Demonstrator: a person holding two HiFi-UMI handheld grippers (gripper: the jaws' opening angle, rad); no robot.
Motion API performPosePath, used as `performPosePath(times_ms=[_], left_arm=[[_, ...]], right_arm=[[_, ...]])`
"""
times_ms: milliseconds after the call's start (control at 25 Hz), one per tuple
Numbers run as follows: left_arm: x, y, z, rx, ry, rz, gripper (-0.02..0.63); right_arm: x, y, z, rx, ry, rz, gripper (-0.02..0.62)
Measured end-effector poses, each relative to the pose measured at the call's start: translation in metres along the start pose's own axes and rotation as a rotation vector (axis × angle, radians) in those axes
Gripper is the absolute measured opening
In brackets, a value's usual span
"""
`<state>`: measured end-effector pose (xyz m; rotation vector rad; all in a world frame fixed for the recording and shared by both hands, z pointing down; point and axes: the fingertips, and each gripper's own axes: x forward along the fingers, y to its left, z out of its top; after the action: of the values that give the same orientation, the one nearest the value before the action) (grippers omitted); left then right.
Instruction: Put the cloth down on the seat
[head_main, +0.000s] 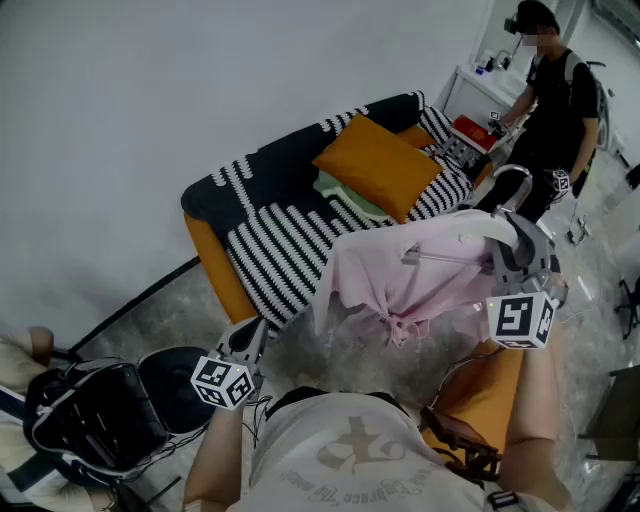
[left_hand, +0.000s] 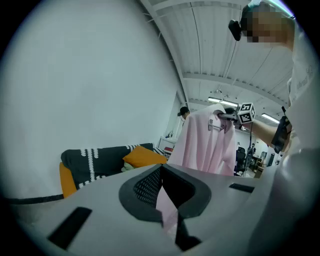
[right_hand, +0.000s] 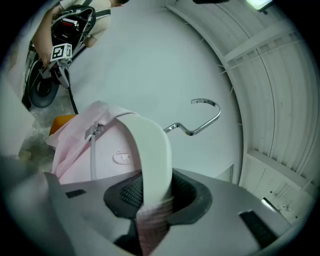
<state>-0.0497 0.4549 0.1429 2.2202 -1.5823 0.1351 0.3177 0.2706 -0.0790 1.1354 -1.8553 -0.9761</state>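
Note:
A pale pink cloth (head_main: 410, 275) hangs on a white hanger (head_main: 470, 225) with a metal hook (head_main: 510, 180), held in the air in front of the sofa. My right gripper (head_main: 515, 250) is shut on the hanger's shoulder; in the right gripper view the white hanger (right_hand: 150, 155) and a pink ribbed edge run between the jaws of my right gripper (right_hand: 152, 202). The striped black-and-white seat (head_main: 290, 250) lies beyond and left of the cloth. My left gripper (head_main: 250, 340) is low at the left, apart from the cloth, its jaws slightly parted on nothing. In its own view, pink fabric (left_hand: 210, 145) shows through the gap.
An orange cushion (head_main: 380, 165) and a pale green cloth (head_main: 345, 195) lie on the sofa's right half. A person (head_main: 555, 100) stands by a white table (head_main: 480, 90) at the back right. A black bag (head_main: 100, 410) sits on the floor at my left.

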Motion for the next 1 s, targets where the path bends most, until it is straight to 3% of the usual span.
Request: performPosePath(times_ms=[200, 320, 840, 1000], left_arm=[[0.01, -0.068, -0.021, 0.012, 0.012, -0.018, 0.011], [0.008, -0.094, -0.029, 0.011, 0.031, -0.029, 0.011], [-0.039, -0.108, -0.033, 0.011, 0.045, 0.032, 0.011], [-0.059, -0.114, -0.036, 0.032, 0.027, 0.069, 0.011]], right_arm=[[-0.047, -0.01, -0.069, 0.014, 0.036, -0.022, 0.121], [-0.068, -0.024, -0.087, 0.034, 0.047, -0.034, 0.121], [-0.107, -0.034, -0.09, 0.173, 0.004, -0.061, 0.121], [-0.114, -0.026, -0.081, 0.195, -0.052, -0.069, 0.121]])
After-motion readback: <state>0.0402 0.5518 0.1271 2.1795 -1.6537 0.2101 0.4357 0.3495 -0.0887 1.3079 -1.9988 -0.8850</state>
